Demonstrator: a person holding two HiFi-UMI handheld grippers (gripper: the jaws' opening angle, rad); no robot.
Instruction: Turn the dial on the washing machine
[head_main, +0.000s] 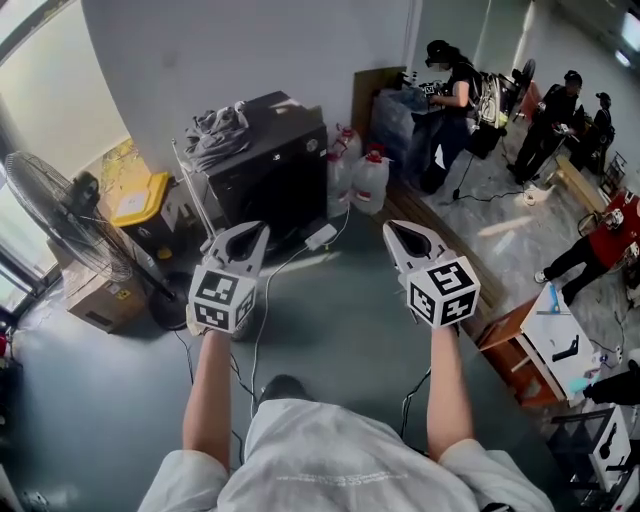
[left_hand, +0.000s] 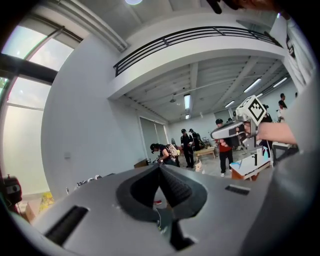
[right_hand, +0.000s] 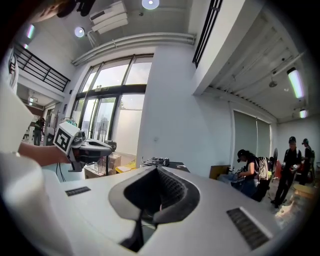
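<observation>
Step in hand, as I'm judging it: the approach. Neither tool is touching anything, and the person is standing well back from the black boxy appliance w/ grey cloths heaped on top (head_main: 268, 165), against the white wall ahead and slightly left. That's prob. the washing machine. The dial itself isn't showing in any view, so its face and side can't be told.

To do this well:
- Be closing the distance first and getting the control panel into the head view before committing either tool.
- Be picking one gripper for the dial. The jaws will need opening before they go round the knob, then closing square on it so it isn't slipping during the turn.
- Be minding the white power strip (head_main: 321, 237) and cables on the grey floor btwn person and machine, also the white jugs w/ red caps (head_main: 368, 180) just beside it.

Pose: both bare forearms are reaching straight out in front, roughly parallel and well apart. The left gripper (head_main: 252, 232) and right gripper (head_main: 398, 230) are sitting about level w/ each other, pointing fwd near horizontal, marker cubes facing up toward the head camera. Jaws on both are clenched tip to tip, nothing btwn the pads. Each gripper view is looking out across the room and catching the other tool off to the side.
</observation>
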